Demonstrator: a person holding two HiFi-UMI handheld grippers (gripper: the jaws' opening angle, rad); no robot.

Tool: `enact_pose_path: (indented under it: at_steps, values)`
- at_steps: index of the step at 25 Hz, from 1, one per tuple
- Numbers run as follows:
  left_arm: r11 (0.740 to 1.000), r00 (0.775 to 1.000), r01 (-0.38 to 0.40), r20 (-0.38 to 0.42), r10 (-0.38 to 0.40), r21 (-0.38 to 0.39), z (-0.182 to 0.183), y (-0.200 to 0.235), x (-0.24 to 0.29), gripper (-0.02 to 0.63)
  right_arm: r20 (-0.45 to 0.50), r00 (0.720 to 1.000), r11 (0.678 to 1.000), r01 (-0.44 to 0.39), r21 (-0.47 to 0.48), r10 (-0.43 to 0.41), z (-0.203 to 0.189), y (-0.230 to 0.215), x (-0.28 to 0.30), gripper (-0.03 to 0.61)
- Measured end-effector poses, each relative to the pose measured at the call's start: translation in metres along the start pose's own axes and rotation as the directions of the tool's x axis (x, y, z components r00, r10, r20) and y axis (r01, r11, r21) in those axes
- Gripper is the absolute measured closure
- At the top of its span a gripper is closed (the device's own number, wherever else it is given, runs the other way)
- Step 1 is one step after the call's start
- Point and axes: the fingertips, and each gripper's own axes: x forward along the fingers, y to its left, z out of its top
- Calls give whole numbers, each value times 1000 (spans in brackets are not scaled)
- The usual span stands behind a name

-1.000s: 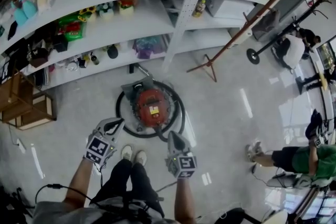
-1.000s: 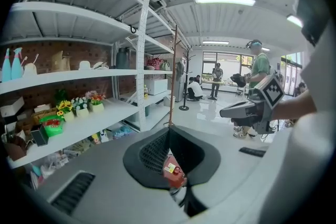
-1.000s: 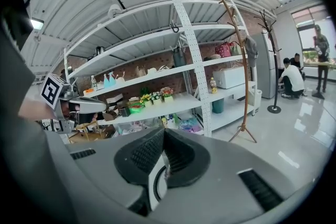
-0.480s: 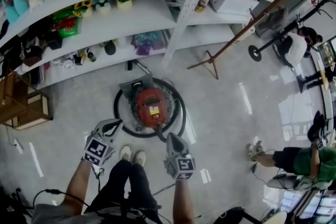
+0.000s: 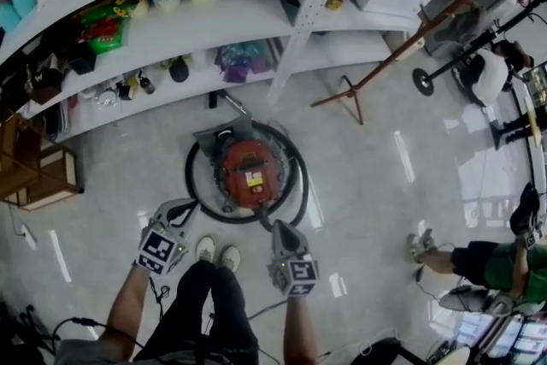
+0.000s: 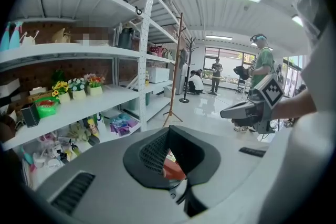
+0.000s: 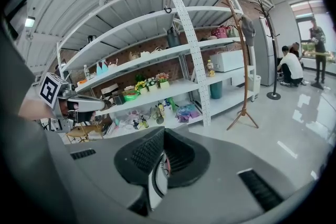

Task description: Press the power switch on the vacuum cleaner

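Observation:
The red vacuum cleaner (image 5: 248, 173) stands on the floor in front of the shelves, ringed by its black hose (image 5: 195, 192). My left gripper (image 5: 186, 208) hovers at its near-left side, jaws together, holding nothing. My right gripper (image 5: 279, 228) hovers at its near-right side over the hose, also shut and empty. In the left gripper view, a sliver of the red vacuum cleaner (image 6: 173, 169) shows past the pads of the left gripper (image 6: 170, 157), with the right gripper (image 6: 233, 111) off to the right. The right gripper (image 7: 163, 157) looks toward the shelves, with the left gripper (image 7: 102, 105) at the left. I cannot make out the power switch.
White shelving (image 5: 256, 13) full of toys and bottles runs behind the vacuum. A wooden coat stand (image 5: 346, 98) leans at the right. A wooden crate (image 5: 43, 179) sits at the left. The person's shoes (image 5: 218, 250) are just behind the hose. Other people (image 5: 491, 265) stand at the right.
Both grippers have drifted slightly lower in the head view and the view has tilted a little; the vacuum has not moved. Both grippers stay shut.

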Motion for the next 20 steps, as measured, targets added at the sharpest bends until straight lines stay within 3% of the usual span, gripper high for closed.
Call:
enact_pose_path:
  at_steps: [20]
  values:
    - [999, 999, 19, -34, -20, -30, -84, 15, 52, 620, -16, 1000, 999, 12, 30, -12, -80, -31, 70, 566]
